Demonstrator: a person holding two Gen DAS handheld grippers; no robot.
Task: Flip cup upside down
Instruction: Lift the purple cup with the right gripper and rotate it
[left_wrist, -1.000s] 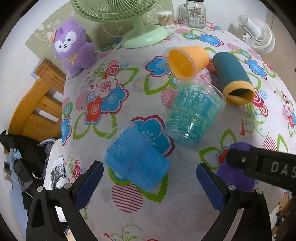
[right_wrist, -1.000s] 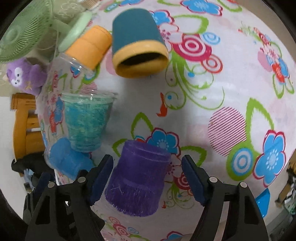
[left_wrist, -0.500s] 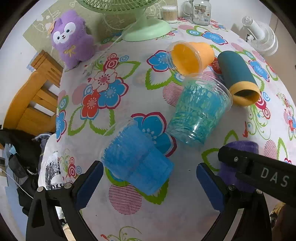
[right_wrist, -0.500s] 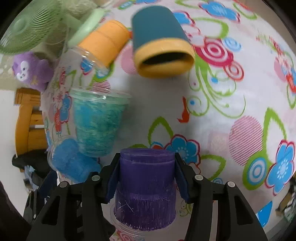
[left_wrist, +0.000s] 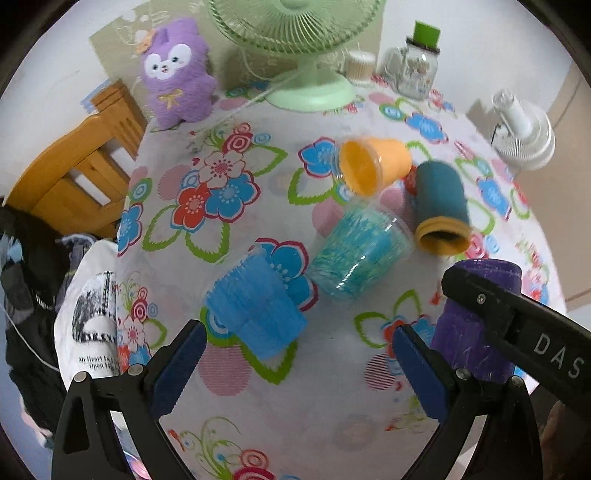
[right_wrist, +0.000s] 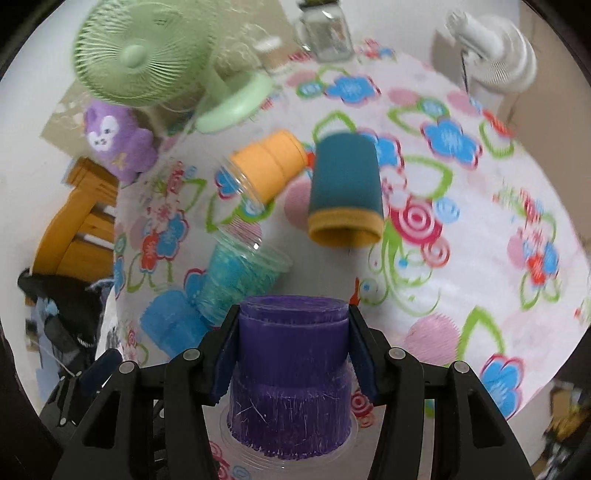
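Note:
My right gripper (right_wrist: 291, 354) is shut on the purple cup (right_wrist: 291, 373), which stands base up with its clear rim low; it also shows in the left wrist view (left_wrist: 476, 332), raised at the right. My left gripper (left_wrist: 295, 365) is open and empty, just short of the blue cup (left_wrist: 255, 306) lying on its side. On the flowered tablecloth (left_wrist: 221, 258) also lie a teal-patterned clear cup (left_wrist: 358, 254), an orange cup (left_wrist: 373, 170) and a dark teal cup with a yellow rim (left_wrist: 439, 206), all on their sides.
A green table fan (left_wrist: 295, 44), a purple plush toy (left_wrist: 173, 70), a glass jar (left_wrist: 417, 70) and a cotton swab box (left_wrist: 360, 66) stand at the table's far edge. A white fan (left_wrist: 524, 129) is at the right. A wooden chair (left_wrist: 74, 177) is at the left.
My right gripper closed on the purple cup and lifted and tilted it upward. Both views have pitched up, showing more of the far table. My left gripper stayed open by the blue cup.

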